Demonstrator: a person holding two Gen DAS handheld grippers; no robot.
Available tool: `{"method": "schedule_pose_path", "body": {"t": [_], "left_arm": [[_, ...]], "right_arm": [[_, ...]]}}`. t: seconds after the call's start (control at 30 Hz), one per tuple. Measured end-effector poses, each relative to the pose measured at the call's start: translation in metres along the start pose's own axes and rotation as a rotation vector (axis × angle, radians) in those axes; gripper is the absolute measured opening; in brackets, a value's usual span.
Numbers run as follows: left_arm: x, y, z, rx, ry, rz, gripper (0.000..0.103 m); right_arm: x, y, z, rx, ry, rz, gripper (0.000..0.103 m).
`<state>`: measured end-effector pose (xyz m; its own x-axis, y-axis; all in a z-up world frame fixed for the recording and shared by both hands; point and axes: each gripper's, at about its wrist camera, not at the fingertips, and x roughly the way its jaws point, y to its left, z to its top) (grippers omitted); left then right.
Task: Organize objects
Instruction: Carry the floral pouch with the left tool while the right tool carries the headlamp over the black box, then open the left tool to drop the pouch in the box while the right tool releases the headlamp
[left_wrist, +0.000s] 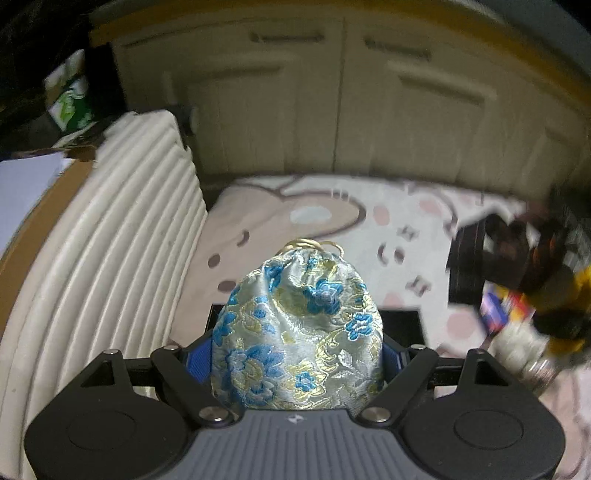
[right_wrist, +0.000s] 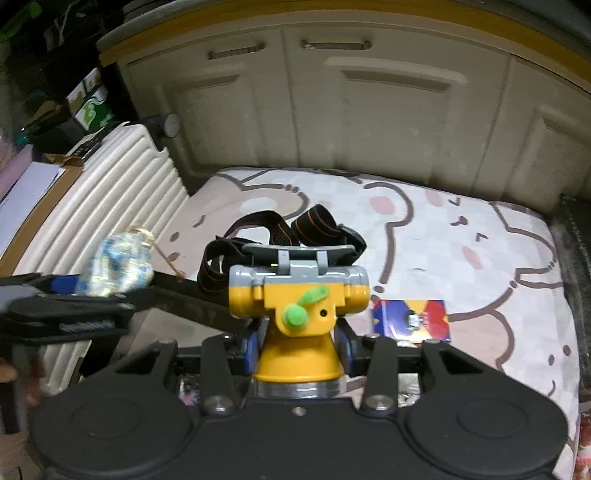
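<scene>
Left claw (left_wrist: 297, 354) squeezes a flowery pouch (left_wrist: 299, 332) at the bottom middle of its view. Right claw (right_wrist: 299, 347) grips a yellow headlamp (right_wrist: 299, 302) in the middle of its view, straps (right_wrist: 273, 230) trailing behind. The soft pouch could slip out, I think. The loose straps might snag on something. A colorful card (right_wrist: 410, 318) lies on the bed (right_wrist: 480, 258), lower right. Nowhere to put things shows. The left view is blurry on its right.

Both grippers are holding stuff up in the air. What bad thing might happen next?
The flowery pouch is soft and shiny, so it might slip out of the left gripper. The headlamp's loose black strap dangles from the right gripper and could snag. Both grippers are close together, so they might bump.
</scene>
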<state>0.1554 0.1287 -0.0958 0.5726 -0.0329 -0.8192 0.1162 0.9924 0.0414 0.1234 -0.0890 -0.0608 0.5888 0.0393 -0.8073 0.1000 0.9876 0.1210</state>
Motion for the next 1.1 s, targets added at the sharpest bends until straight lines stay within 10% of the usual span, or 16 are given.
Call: {"method": "schedule_pose_path", "body": {"t": [1.1], "left_arm": [[0.032,0.032,-0.033,0.085,0.113,-0.073,0.096]], "right_arm": [[0.078,0.067,0.007,0.078,0.229,0.124,0.042]]}}
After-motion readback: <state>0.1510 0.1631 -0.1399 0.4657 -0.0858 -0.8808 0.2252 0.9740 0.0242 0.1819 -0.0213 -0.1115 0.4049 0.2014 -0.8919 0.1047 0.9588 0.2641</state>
